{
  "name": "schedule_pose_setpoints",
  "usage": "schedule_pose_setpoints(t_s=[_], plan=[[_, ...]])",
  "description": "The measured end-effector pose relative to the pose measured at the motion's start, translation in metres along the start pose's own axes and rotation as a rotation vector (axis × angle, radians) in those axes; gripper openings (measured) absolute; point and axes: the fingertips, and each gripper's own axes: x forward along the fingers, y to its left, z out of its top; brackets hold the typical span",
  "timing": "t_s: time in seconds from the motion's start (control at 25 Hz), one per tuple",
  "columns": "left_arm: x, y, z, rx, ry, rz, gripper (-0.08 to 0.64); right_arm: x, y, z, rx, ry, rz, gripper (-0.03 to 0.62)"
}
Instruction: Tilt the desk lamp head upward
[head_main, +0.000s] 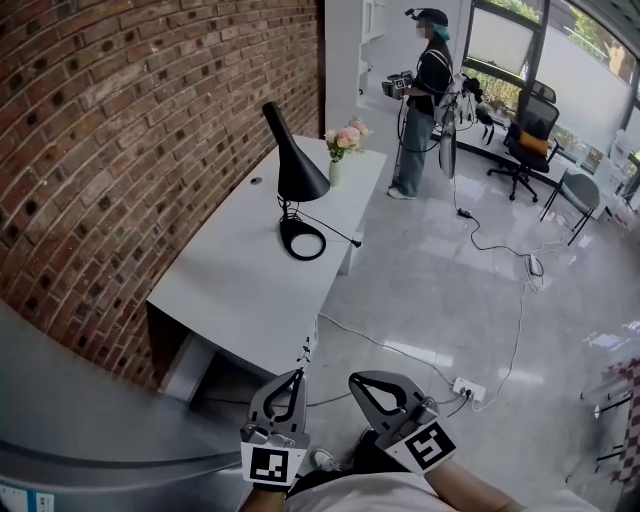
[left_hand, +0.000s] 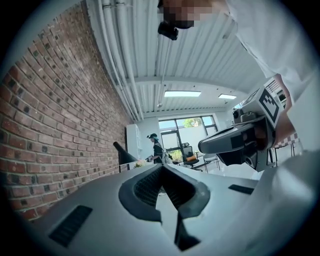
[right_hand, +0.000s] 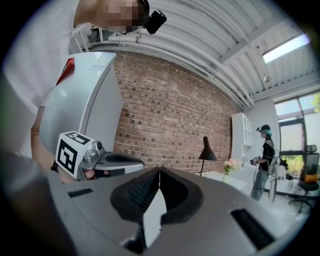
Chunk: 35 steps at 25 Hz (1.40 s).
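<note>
Neither claw is anywhere near the lamp. The left claw and the right claw are held low against the person's body. Each has its jaws shut tip to tip on nothing. The lamp stands well ahead of them on the white desk, its black cone head angled down over the ring base.

The main risk is probably the first contact. If a claw reaches the lamp with its jaws together, it can only shove the head. The open ring base looks light enough to skid or tip. A tipping lamp could fall toward the brick wall beside it or the vase of flowers just behind it. Steadying the base with one claw would guard against that.

A grip on the smooth, tapering cone may also slide off toward its narrow end. The thin cord leading off the lamp's base could catch a claw. The white cable on the floor between the person and the lamp could be tripped over on the way in.
</note>
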Motion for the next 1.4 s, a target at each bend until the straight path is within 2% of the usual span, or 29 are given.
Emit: schedule_pose_setpoints(t_s=[0.12,0.4,0.52,1.16,1.4], plan=[[0.002,0.003,-0.007,-0.067,0.002,0.003,0.008,0.000,-0.003,-0.003,0.007,0.019,-0.019,0.018],[0.033,-0.003,-0.012,-0.037,-0.004,-0.032,0.008,0.011,-0.028,-0.009,0.018,0.014,-0.027,0.018],[0.051,0.004,-0.018,-0.058,0.010,-0.007,0.008,0.023,-0.046,-0.012,0.020,0.002,-0.007,0.018],[0.198,0.021,-0.031,-0.072,0.040,0.088,0.008,0.071,-0.187,-0.031,0.028,-0.035,0.081,0.018],[0.248,0.018,-0.030,-0.055,0.049,0.134,0.008,0.078,-0.241,-0.035,0.034,-0.054,0.116,0.018]])
